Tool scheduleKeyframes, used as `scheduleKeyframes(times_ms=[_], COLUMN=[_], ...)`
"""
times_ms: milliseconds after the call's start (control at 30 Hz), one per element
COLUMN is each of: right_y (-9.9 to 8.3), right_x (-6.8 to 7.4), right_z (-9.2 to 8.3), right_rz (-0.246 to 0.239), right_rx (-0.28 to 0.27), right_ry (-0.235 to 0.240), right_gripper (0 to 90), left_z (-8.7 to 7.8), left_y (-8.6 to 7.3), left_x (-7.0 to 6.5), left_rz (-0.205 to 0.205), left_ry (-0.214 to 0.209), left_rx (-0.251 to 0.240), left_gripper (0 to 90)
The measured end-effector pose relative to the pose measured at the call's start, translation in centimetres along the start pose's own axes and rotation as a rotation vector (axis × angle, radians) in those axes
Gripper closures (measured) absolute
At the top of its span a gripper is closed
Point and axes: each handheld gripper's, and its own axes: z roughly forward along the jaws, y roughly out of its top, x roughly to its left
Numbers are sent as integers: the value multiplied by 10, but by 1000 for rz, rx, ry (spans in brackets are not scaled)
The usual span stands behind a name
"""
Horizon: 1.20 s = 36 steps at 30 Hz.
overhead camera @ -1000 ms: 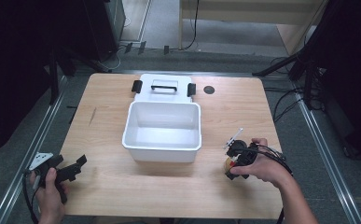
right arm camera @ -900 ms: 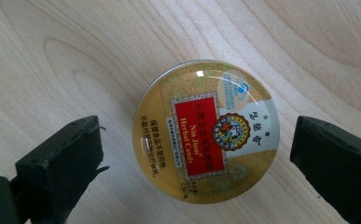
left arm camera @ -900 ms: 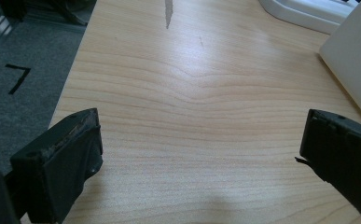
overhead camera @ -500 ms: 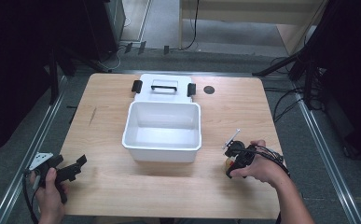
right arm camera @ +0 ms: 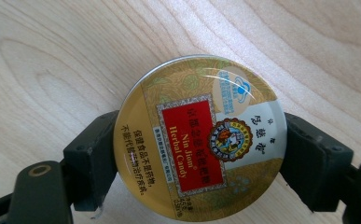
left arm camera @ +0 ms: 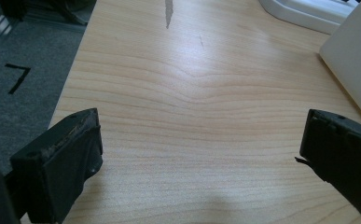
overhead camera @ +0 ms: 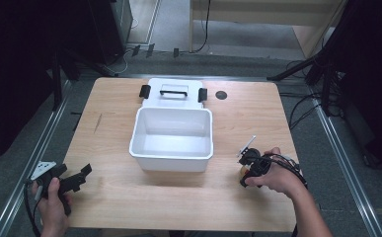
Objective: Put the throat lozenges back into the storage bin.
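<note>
Lying flat label-up, the round candy tin (right arm camera: 200, 137) sits clamped in the right tool (right arm camera: 200, 154).

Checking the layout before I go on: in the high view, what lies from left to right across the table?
Left hand-held gripper → white bin → right hand-held gripper, its jaws just closing around the candy tin.

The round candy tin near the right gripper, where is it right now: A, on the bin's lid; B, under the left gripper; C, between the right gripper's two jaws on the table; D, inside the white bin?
C: in the right gripper view the candy tin sits on the wooden table with the right gripper clamped on it, a black jaw touching each side; those jaws have just been closing.
</note>
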Motion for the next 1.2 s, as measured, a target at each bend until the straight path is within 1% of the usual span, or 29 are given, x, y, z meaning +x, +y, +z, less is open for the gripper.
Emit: scheduleKeyframes(times_ms=[33,267,333,400,467,567,667,700,733,800,933,1000,1133,1200], right_y=[0,3,5,7,9,14,20,24,24,30,36,40,50,52], right_x=[-1,-5,-7,-7,-8,-9,-9,-9,-9,-9,-9,-10,-11,-12], right_z=[-1,-14,-21,-22,-27,-33,-41,-46,-46,-53,-59,-64,-77,-79], right_rz=[-9,0,-9,-13,-14,-18,-38,-41,-41,-50,-57,-70,-75,-80], right_rx=[-7,-15,-24,-31,-28,-24,-24,-27,-27,-30,-42,-42,-52,-56], right_ry=[3,3,0,-1,-3,13,15,19,19,17,16,10,6,5], right_gripper=[204,204,204,204,204,205,205,205,205,205,205,205,205,205], left_z=[0,0,0,0,0,0,0,0,0,0,0,0,0,0], left_y=[0,0,0,0,0,0,0,0,0,0,0,0,0,0], left_x=[0,0,0,0,0,1,1,1,1,1,0,0,0,0], left_rz=[0,-1,-1,-1,-2,-3,-3,-2,-3,-3,-1,-1,0,1], left_ry=[-1,-1,-1,-1,-1,-2,-1,-1,-1,-1,0,-1,0,1], left_rx=[0,1,0,1,0,1,0,0,0,0,1,1,0,1], left_gripper=[0,0,0,0,0,0,0,0,0,0,0,0,0,0])
